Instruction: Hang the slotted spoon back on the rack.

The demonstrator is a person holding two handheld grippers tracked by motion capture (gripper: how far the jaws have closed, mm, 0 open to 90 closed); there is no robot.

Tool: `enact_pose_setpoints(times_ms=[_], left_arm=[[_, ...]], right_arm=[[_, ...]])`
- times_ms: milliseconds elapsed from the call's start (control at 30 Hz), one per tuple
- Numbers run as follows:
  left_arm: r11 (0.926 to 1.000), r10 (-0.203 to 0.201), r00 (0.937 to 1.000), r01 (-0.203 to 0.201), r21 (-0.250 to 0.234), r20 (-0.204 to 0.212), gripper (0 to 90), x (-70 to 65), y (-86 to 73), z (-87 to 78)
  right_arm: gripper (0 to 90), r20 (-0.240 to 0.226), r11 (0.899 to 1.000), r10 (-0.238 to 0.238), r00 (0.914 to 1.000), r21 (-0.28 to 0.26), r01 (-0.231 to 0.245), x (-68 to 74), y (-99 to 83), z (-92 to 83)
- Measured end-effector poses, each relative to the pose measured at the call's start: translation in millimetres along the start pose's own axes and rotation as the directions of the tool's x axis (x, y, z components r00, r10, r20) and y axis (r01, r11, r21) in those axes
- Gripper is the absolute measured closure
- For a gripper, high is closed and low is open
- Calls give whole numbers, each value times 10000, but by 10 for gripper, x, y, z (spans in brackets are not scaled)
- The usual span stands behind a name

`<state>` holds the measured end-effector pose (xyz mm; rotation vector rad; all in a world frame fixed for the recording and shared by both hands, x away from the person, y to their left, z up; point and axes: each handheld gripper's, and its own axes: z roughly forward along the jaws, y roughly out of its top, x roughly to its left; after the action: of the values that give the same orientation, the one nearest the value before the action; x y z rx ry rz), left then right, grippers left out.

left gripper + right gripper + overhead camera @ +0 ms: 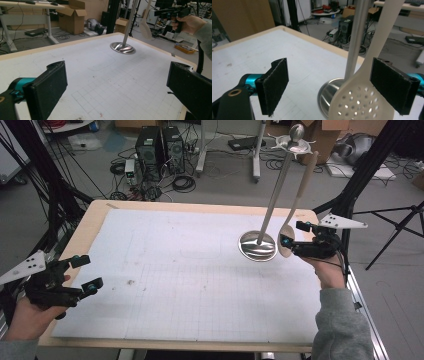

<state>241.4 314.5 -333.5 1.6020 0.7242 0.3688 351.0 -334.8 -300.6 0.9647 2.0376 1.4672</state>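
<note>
A metal stand rises from a round base (257, 246) on the right part of the white gridded mat (190, 280). Its pole (277, 185) ends in a hooked top (296, 140). From that top hangs a cream slotted spoon (300, 190). My right gripper (293, 233) is open at the spoon's bowl. In the right gripper view the bowl (357, 102) hangs between the pads, close to the right pad (394, 87), with the pole (355, 42) behind it. At the table's left edge my left gripper (87, 272) is open and holds nothing. The left gripper view shows the stand base (123, 48) far ahead.
The wooden table (95, 220) ends close behind the stand. On the floor beyond are computer towers (160, 150), cables and cardboard boxes (325, 135). Black frame poles (360, 175) and a tripod (400, 227) stand at the right.
</note>
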Motion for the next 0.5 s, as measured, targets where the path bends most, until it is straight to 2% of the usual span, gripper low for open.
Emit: enact_pose_setpoints(times_ms=[200, 333, 500], left_arm=[[10000, -27, 10000, 27, 39, -28, 35, 13, -4, 5], [10000, -35, 10000, 35, 50, -43, 35, 15, -3, 13], [10000, -4, 10000, 4, 61, -15, 35, 7, 7, 25]], right_arm=[[143, 7, 10000, 2, 10000, -79, -2, 91, -71, -8], [140, -165, 9996, 163, 9997, -237, -167, 158, -123, -35], [138, -108, 9994, 121, 9999, -321, -125, 224, -175, -83]])
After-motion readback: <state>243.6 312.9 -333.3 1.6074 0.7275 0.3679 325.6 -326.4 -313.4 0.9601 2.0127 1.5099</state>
